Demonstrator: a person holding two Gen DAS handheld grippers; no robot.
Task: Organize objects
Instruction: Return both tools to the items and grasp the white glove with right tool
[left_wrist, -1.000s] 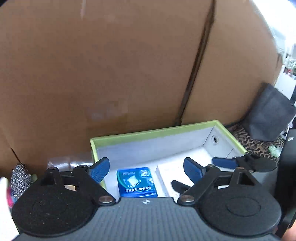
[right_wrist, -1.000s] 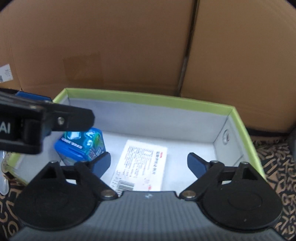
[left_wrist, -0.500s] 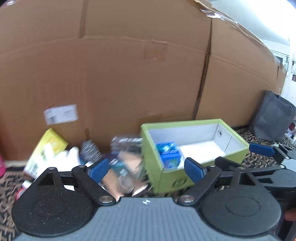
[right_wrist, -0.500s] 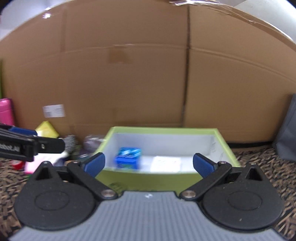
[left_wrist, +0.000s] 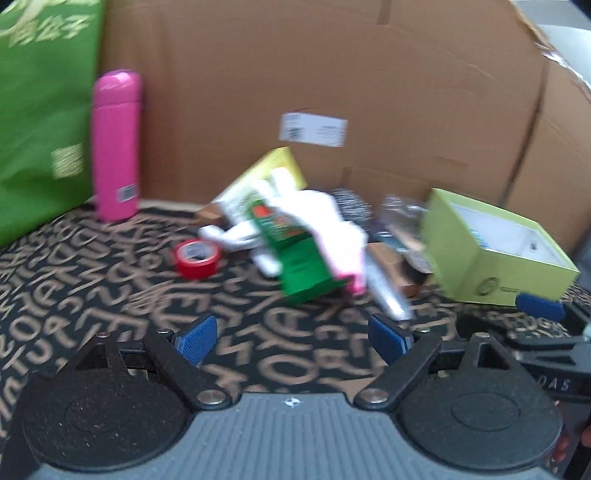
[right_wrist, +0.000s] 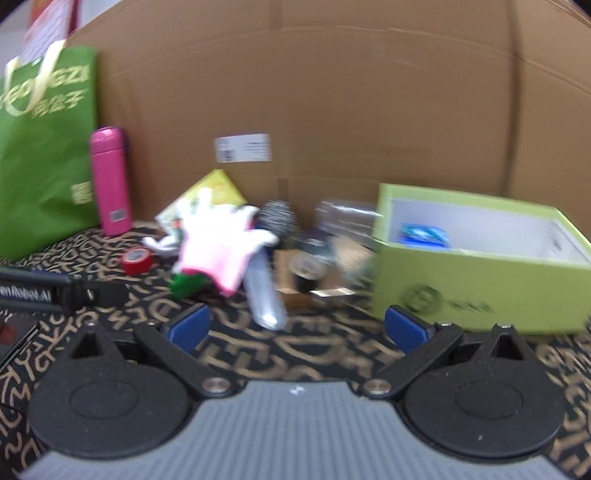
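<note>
Nearest in each wrist view is that view's own gripper. The left gripper (left_wrist: 291, 338) hangs over the patterned carpet (left_wrist: 110, 295) with its blue-padded fingers (left_wrist: 195, 338) spread wide and nothing between them. The right gripper (right_wrist: 295, 328) is likewise spread apart and empty, low over the same carpet.

Just past them lies a loose heap, blurred by motion. A clear plastic bottle (right_wrist: 266, 291) lies on its side at the near edge of the heap. Beside it a pink-and-white glove (right_wrist: 218, 243) drapes over a green carton (left_wrist: 299, 258). A red tape roll (left_wrist: 197, 258) sits apart on the heap's left. A yellow-green packet (right_wrist: 214, 190) leans behind the glove.

To the right of the heap stands an open lime-green box (right_wrist: 476, 284) with a white inside. A blue packet (right_wrist: 424, 234) rests in the box, towards its left end.

Farther back on the left, a pink flask (left_wrist: 116, 144) stands upright against the cardboard wall (right_wrist: 332, 92), next to a green shopping bag (right_wrist: 44, 147).
</note>
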